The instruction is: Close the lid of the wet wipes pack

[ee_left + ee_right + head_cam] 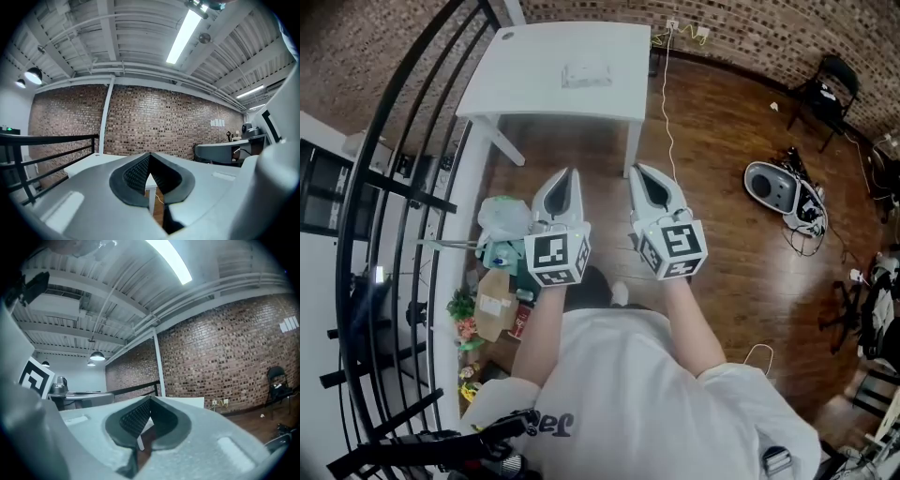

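Left gripper (569,174) and right gripper (640,170) hover, jaws pressed together, empty. Wet wipes pack (586,75) lies on the white table (525,84), well apart.

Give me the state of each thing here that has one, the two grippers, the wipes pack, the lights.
left gripper: shut, nothing between its jaws, held in the air
right gripper: shut, nothing between its jaws, held in the air
wet wipes pack: flat on the white table, lid too small to tell
ceiling light: on
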A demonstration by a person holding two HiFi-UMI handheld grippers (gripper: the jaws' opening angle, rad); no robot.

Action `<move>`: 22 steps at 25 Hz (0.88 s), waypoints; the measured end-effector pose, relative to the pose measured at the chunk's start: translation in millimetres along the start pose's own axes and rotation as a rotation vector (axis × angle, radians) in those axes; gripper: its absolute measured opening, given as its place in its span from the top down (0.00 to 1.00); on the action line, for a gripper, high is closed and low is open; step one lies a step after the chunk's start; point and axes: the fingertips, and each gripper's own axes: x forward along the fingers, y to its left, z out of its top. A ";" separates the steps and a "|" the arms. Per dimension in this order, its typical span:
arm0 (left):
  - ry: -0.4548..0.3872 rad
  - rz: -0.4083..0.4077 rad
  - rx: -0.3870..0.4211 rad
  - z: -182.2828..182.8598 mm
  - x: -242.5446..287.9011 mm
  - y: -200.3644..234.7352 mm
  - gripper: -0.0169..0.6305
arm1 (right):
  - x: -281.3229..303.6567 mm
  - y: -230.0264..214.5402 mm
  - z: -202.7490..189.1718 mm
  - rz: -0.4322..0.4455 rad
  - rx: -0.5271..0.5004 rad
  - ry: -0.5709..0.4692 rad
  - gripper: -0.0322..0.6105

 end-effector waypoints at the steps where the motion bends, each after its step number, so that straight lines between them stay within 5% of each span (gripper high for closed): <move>1: 0.004 0.006 0.001 -1.2 4.4 6.1 0.95 | 9.2 -0.1 -2.2 0.006 0.005 0.005 0.96; 9: 0.031 0.035 -0.033 -22.9 69.9 59.9 0.95 | 96.6 -3.6 -21.3 0.057 -0.015 0.055 0.96; 22: -0.005 -0.007 -0.068 13.2 219.0 162.9 0.95 | 267.9 -50.3 19.8 0.000 -0.056 0.047 0.96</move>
